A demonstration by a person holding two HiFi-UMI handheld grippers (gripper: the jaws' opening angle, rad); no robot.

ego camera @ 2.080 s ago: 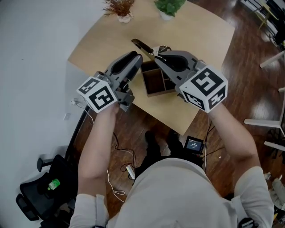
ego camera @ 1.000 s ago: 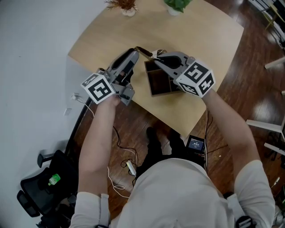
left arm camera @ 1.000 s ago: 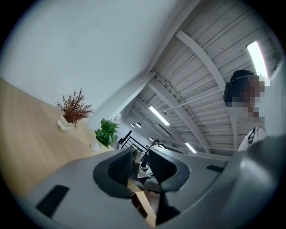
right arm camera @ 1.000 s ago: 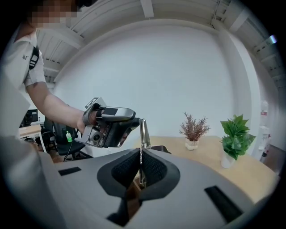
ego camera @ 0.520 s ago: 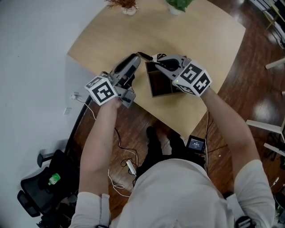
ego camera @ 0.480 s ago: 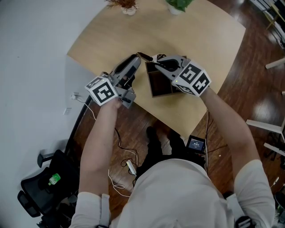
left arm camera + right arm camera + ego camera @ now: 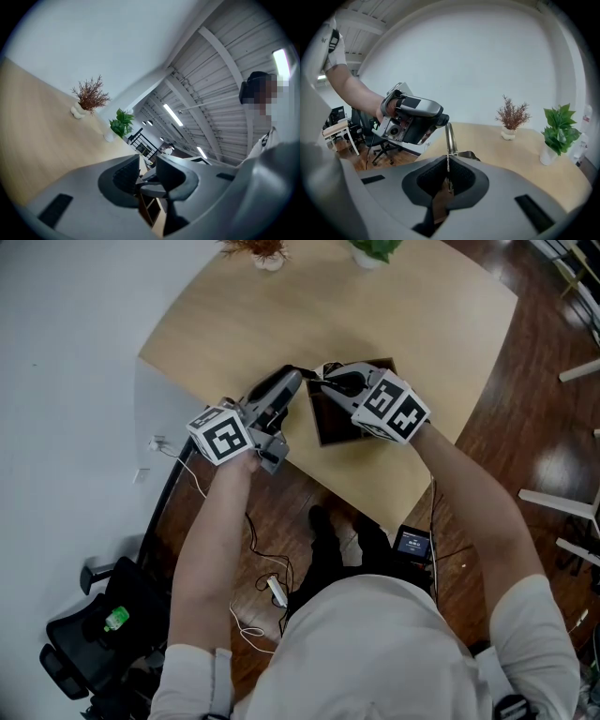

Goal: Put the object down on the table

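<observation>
A thin metal utensil [image 7: 449, 138] stands up out of my right gripper [image 7: 448, 165], which is shut on its lower part. In the head view the utensil [image 7: 302, 371] pokes left from the right gripper [image 7: 323, 381], over the near left part of the tan table [image 7: 244, 306]. My left gripper [image 7: 296, 377] points at the utensil's free end, tip close beside it. In the left gripper view its jaws [image 7: 148, 161] stand slightly apart with nothing clearly between them. The right gripper view shows the left gripper [image 7: 440, 118] just left of the utensil's top.
A dark wooden box with compartments [image 7: 328, 423] sits on the table right under the right gripper. A dried plant in a white pot [image 7: 512, 117] and a green potted plant [image 7: 558, 131] stand at the far edge. The table's near edge runs just behind both grippers.
Both grippers have come lower and closer together over the box's left side. The right gripper has swung left with the utensil, whose free end now lies next to the left gripper's tip.
</observation>
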